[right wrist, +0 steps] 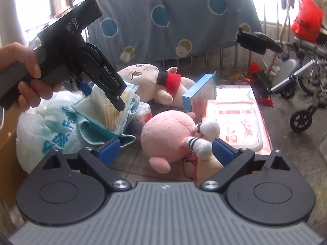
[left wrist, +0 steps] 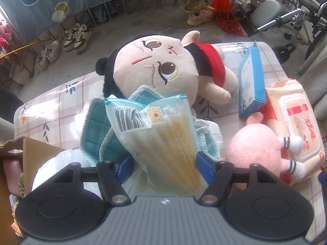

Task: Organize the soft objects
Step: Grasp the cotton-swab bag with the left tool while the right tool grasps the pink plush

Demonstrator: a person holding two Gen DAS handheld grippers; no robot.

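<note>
A clear packet of thin yellow sticks (left wrist: 163, 134) lay tilted on a teal cloth (left wrist: 96, 128) near the middle of the table (left wrist: 51, 106), its barcode end resting against the big-headed plush doll (left wrist: 155, 65). The left gripper (left wrist: 163, 167) was pointed steeply down over the packet's near end, its blue pads flanking the film on both sides; whether they were pressing on it or only standing just beside it could not be told. The packet was judged light and slippery, soft in its film yet brittle inside, so a hold across its width near the lower end was thought safest, with gentle pressure. The cloth beneath was judged limp and liable to be dragged along. The right gripper (right wrist: 165, 153) was held wide open, nothing being gripped, with the pink plush toy (right wrist: 169, 138) lying between and just beyond its fingers. That toy was judged light and squashy, best taken across its round body. A white plastic bag (right wrist: 40, 130) bulged to the left of the cloth, and a cardboard box (left wrist: 30, 151) stood at the table's left edge. A blue carton (left wrist: 251, 85) and a pack of wet wipes (left wrist: 296, 122) crowded the right side, the pink toy touching the wipes.
</note>
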